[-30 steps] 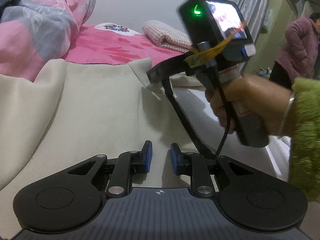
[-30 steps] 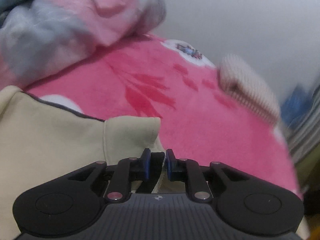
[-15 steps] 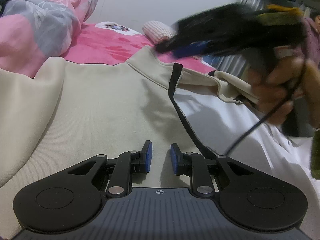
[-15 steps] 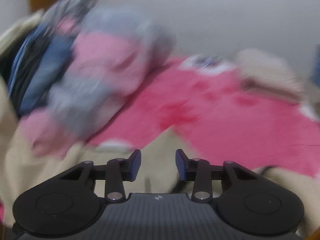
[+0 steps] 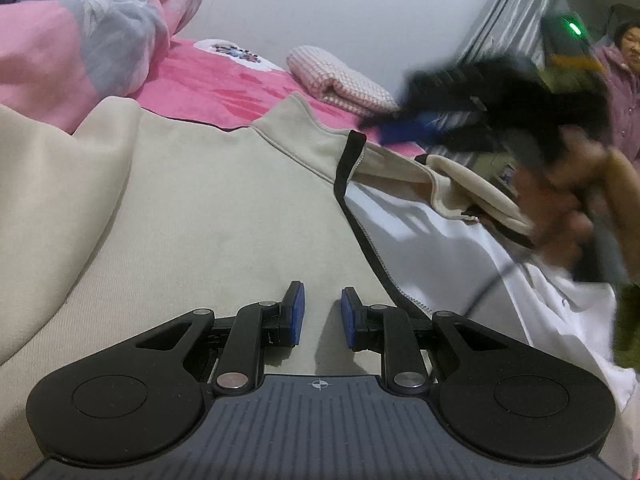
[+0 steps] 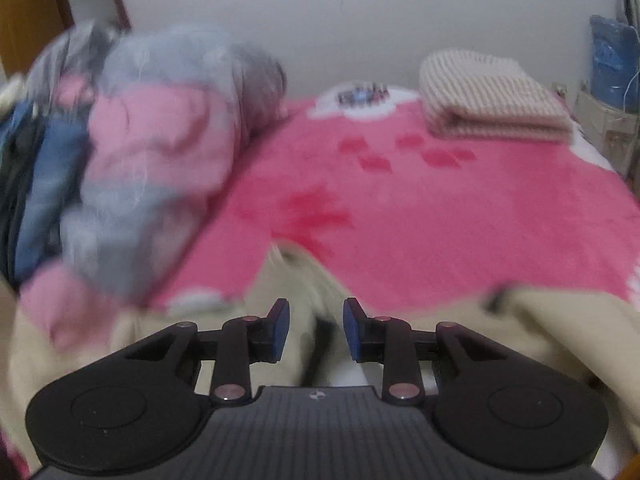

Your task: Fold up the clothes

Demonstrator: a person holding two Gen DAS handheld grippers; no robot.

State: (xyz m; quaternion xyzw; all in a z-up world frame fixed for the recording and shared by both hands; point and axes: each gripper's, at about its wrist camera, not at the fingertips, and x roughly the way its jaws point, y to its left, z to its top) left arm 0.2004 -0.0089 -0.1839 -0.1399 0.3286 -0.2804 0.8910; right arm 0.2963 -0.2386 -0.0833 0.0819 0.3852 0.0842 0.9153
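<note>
Beige zip-up jacket [image 5: 208, 208] fills the left wrist view's middle, its soft knit panel lying flat on the pink bedspread [image 5: 224, 84], with a dark zipper edge [image 5: 352, 196] running down toward the lower right and white lining [image 5: 460, 248] exposed beyond it. The left gripper [image 5: 322, 317] sits low over the cloth, fingers slightly apart and pinching nothing. At upper right the blurred right gripper [image 5: 404, 130] hangs above the collar, clear of the fabric. A crumpled pink and grey quilt [image 5: 80, 36] crowds the upper left.

Through the right wrist view, the right gripper [image 6: 316, 330] has its jaws closing with a blurred fold of beige cloth showing between them, untouched by the pads. Open bedspread spreads ahead; a folded checked towel [image 6: 488, 96] lies upper right, and a wooden frame [image 6: 52, 8] shows only here.
</note>
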